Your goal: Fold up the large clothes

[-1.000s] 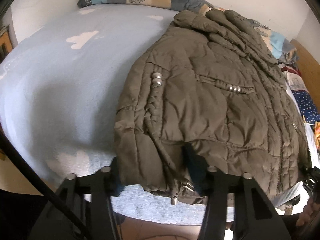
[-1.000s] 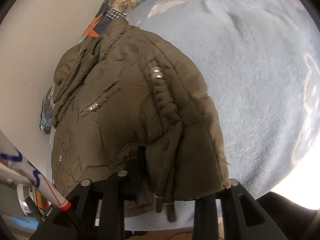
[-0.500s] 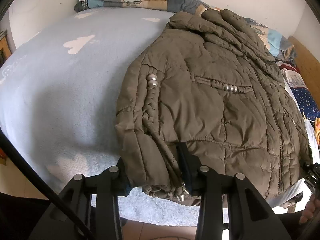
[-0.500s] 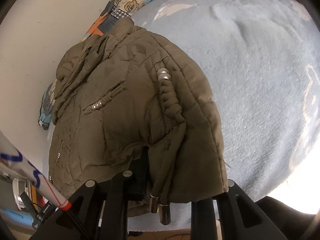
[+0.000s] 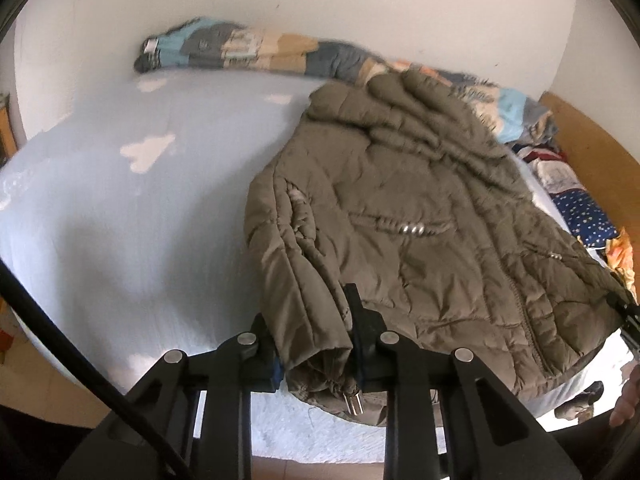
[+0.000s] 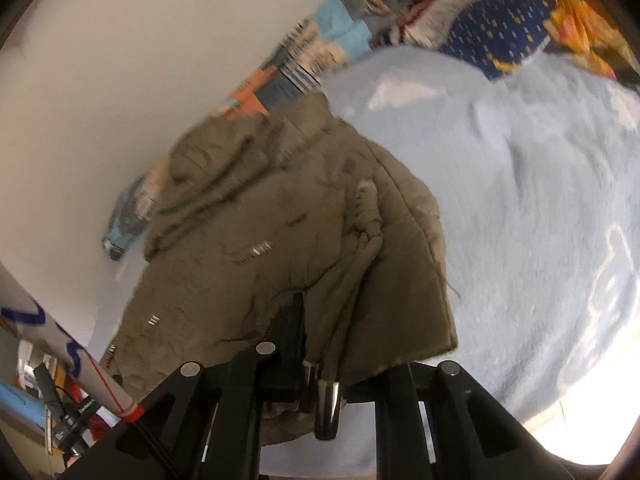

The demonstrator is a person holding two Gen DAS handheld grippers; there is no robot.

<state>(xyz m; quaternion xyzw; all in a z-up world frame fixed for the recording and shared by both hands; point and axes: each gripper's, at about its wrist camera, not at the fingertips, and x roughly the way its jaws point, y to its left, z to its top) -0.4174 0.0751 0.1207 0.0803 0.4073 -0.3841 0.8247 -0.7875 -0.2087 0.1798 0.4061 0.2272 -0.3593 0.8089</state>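
We can read no text, label or number anywhere. A small black device (image 6: 82, 410) at eight o'clock in the right wrist view bears white lettering — too small and blurred for us to make out.

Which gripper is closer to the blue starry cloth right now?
Right. The right gripper grips the jacket at its hem, just in front of the starry cloth. The left gripper, jaws closing on the hem's opposite corner, sits the jacket's width away.
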